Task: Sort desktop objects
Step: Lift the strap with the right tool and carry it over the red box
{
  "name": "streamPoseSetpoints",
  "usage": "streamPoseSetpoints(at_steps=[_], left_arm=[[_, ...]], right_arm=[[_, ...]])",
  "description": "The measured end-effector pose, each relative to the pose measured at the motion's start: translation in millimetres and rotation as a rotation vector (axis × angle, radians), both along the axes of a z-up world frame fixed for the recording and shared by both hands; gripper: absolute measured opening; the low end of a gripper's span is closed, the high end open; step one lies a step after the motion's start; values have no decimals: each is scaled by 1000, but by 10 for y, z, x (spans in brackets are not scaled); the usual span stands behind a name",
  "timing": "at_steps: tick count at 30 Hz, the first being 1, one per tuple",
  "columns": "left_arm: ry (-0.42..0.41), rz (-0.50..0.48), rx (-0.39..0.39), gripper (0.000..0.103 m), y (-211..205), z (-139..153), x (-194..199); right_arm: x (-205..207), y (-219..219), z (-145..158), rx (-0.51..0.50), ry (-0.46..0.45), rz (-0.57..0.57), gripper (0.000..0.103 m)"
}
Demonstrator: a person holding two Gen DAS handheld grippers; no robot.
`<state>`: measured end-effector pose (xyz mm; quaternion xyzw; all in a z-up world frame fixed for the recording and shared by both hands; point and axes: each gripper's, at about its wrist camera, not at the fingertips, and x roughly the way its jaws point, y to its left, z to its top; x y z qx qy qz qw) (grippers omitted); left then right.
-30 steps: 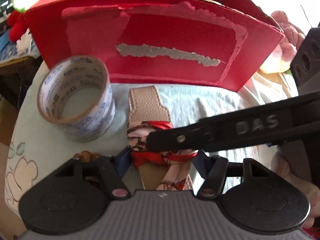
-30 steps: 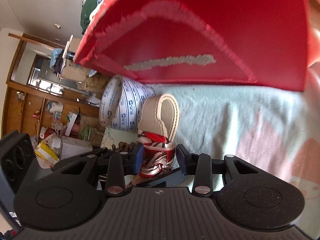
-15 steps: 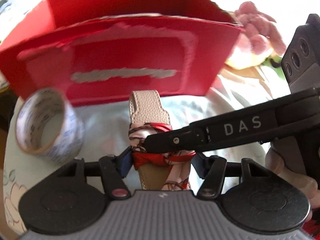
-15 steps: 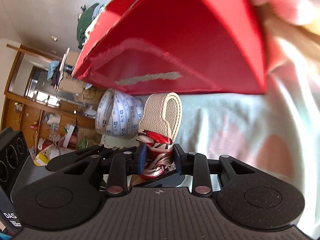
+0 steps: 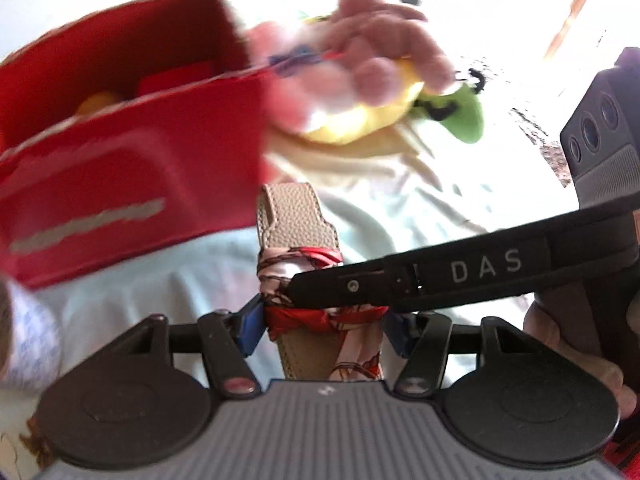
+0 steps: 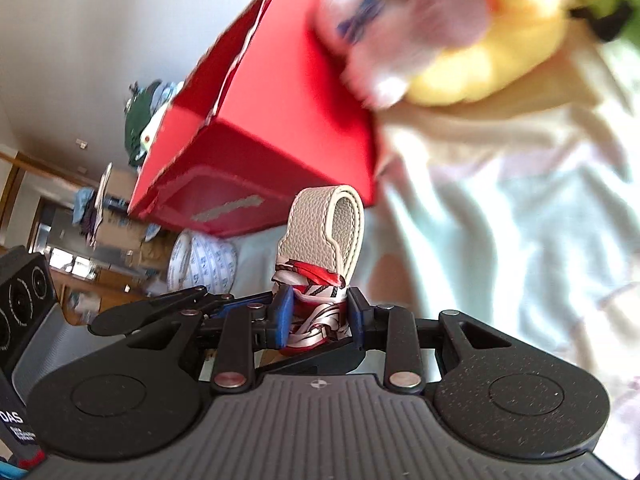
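A beige leather strap [image 5: 298,220] wrapped with a red and white patterned scarf [image 5: 320,316] is held by both grippers at once. My left gripper [image 5: 324,322] is shut on the scarf-wrapped part. My right gripper [image 6: 318,314] is shut on the same part from the side, and its black finger [image 5: 440,280] crosses the left wrist view. The strap's loop end [image 6: 328,228] sticks up above the pale cloth. An open red cardboard box [image 5: 120,140] stands to the left, and it also shows in the right wrist view [image 6: 260,140].
A pink, yellow and green plush toy [image 5: 372,84] lies behind the strap, right of the box, also blurred in the right wrist view [image 6: 460,40]. A roll of printed tape [image 6: 200,264] stands left of the box. A pale cloth [image 6: 520,240] covers the table.
Both grippers, holding the strap, have risen and swung right. The red box and the tape roll slid left in view, and the plush toy came into view.
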<state>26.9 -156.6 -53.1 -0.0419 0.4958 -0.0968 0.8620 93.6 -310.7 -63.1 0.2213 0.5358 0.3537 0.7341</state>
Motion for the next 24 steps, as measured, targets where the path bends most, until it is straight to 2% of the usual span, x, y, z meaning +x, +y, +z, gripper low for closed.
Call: streamPoseSetpoints(at_steps=[7,12,18,24], left_arm=[[-89,-122,-17,61,-351,263,145],[-191,-189,-14,61,-438,609,315],[-305,-197,-1,61,-249,1064,534],[-392,-155,46,61,198,1482,619]], right_arm=[[-27,-417,244,12,-69,-138,32],[63,-514,587,27,-173,-219,32],[311,-299,1000,69,-296,-248,32],[548,175,1331,124,-408,-210,33]])
